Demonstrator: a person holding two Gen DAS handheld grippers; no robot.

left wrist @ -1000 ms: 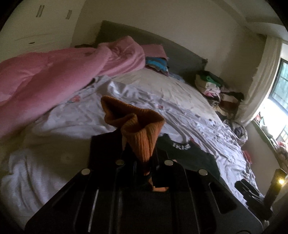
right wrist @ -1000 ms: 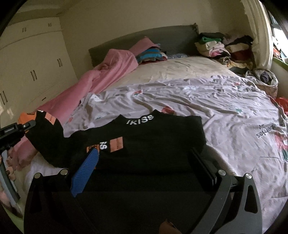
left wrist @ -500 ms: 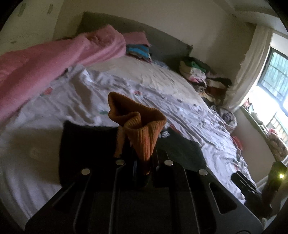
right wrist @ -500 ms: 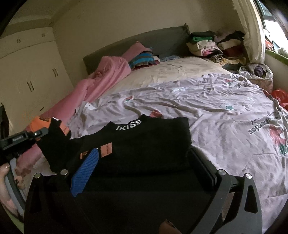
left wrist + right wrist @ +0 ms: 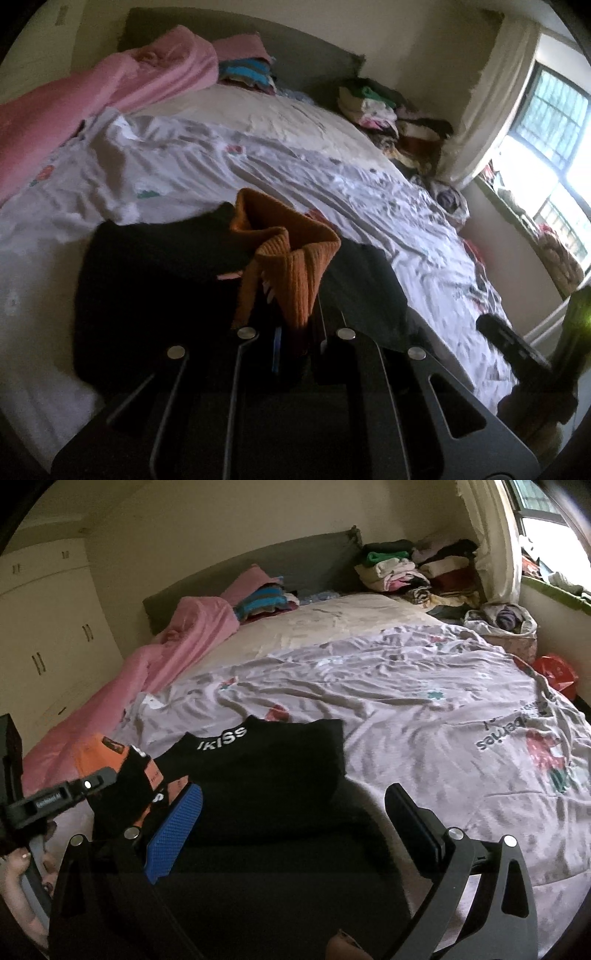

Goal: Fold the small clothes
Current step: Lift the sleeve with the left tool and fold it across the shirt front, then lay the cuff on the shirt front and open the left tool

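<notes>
A small black sweater (image 5: pixel 266 775) with "IKISS" on its collar and an orange ribbed cuff (image 5: pixel 291 258) lies on the wrinkled printed sheet (image 5: pixel 424 701). My left gripper (image 5: pixel 291 332) is shut on the orange cuff of its sleeve and holds it lifted over the black body (image 5: pixel 147 280). It also shows at the left of the right wrist view (image 5: pixel 92 782). My right gripper (image 5: pixel 291 827) is open and empty, hovering over the sweater's near hem, one blue-padded finger (image 5: pixel 173 834) to the left.
A pink duvet (image 5: pixel 155 672) is bunched along the bed's left side. Folded clothes (image 5: pixel 417 572) are stacked at the headboard's right, more (image 5: pixel 266 600) by the pillow. A bag (image 5: pixel 506 624) and a red bag (image 5: pixel 557 672) sit by the window wall.
My left gripper has carried the orange cuff and sleeve rightwards, in over the sweater's body. My right gripper has stayed open over the near hem, drifting slightly.
</notes>
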